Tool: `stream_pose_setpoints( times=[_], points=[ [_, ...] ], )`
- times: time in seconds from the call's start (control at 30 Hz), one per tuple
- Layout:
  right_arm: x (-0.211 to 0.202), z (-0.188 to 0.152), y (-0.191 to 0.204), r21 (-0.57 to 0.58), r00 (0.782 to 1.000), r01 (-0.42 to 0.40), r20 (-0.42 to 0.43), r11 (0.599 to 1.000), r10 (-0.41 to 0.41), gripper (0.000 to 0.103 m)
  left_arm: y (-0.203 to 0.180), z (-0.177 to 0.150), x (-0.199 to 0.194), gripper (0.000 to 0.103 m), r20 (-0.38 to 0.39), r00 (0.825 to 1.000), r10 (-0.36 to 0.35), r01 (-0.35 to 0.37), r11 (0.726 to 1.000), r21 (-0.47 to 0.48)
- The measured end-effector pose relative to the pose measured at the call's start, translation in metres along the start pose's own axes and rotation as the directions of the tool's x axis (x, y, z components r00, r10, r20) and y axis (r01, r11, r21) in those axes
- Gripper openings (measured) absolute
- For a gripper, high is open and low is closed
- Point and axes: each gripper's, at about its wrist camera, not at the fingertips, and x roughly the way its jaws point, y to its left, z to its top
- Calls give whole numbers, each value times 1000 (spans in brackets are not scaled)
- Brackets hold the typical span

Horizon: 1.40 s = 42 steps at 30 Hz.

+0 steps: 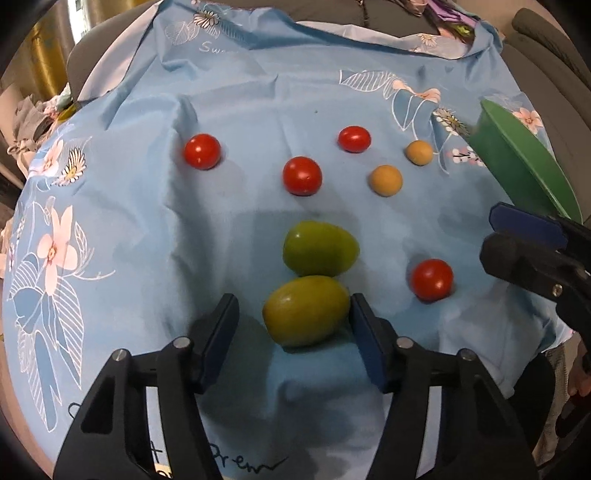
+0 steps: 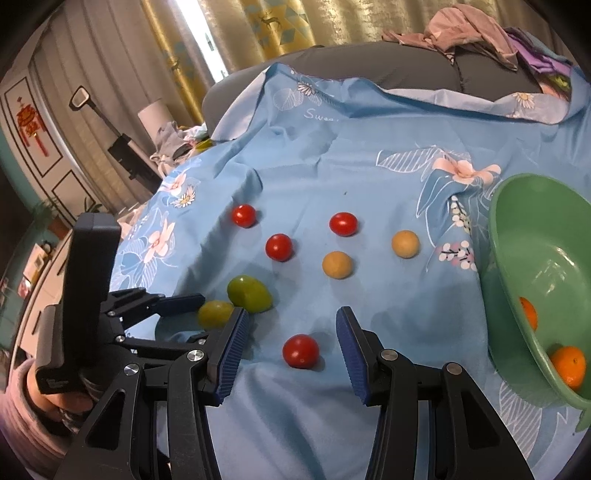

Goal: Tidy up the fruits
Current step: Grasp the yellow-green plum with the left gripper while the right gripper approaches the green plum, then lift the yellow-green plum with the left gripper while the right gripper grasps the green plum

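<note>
Fruits lie on a blue floral cloth [image 1: 155,206]. My left gripper [image 1: 293,314] is open around the nearer green fruit [image 1: 306,310], with its right pad touching it; a second green fruit [image 1: 319,248] lies just beyond. My right gripper [image 2: 291,325] is open, with a red tomato [image 2: 300,350] lying between its fingers. Three more red tomatoes [image 1: 302,175] and two tan fruits [image 1: 385,180] lie farther back. A green bowl [image 2: 517,236] at the right holds two oranges [image 2: 569,365]. The left gripper also shows in the right wrist view [image 2: 184,314].
The cloth covers a grey sofa [image 2: 406,70] with piled clothes [image 2: 469,26] at the back. Curtains [image 2: 240,29] and a cabinet [image 2: 40,133] stand at the left. The cloth's front edge drops off near the grippers.
</note>
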Motion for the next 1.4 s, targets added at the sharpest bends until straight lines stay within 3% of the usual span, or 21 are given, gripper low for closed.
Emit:
stream_pose_setpoints(
  times=[0.27, 0.6, 0.93, 1.23, 1.4],
  points=[
    [1, -1, -2, 5, 1000, -5, -2, 1000, 5, 50, -3, 1, 3, 44, -5, 1000, -22, 22, 1000, 2],
    [2, 1, 4, -19, 1000, 3, -10, 1000, -3, 50, 6, -3, -5, 44, 15, 999, -50, 50, 999, -18],
    [10, 4, 20, -62, 1000, 1, -27, 998, -3, 50, 26, -2, -40, 44, 112, 993, -30, 34, 999, -36],
    [40, 5, 47, -174, 998, -27, -67, 984, 15, 50, 51, -7, -60, 44, 163, 987, -7, 19, 997, -71],
    [64, 11, 56, -228, 996, 4, -83, 974, -23, 50, 56, -11, -61, 44, 167, 986, -6, 19, 997, -80]
  ],
)
